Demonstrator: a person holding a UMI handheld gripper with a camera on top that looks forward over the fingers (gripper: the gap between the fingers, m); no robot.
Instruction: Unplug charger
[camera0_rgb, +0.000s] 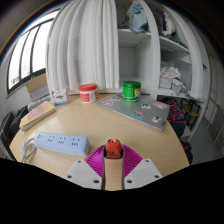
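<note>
My gripper (113, 152) is shut on a small orange-red charger (113, 147), pinched between the tips of the magenta pads (97, 158). The charger sits above the near part of the round wooden table (100, 125). A white power strip (60, 141) lies on the table to the left of the fingers, apart from the charger. Its cable (27, 151) curls off its left end. The charger's prongs are hidden.
A closed grey laptop with stickers (141, 110) lies beyond the fingers to the right. A red-lidded tub (88, 93) and a green tub (131, 90) stand at the table's far edge. A cardboard box (38, 112) sits at the left. White shelves (150, 50) and a curtain (85, 45) stand behind.
</note>
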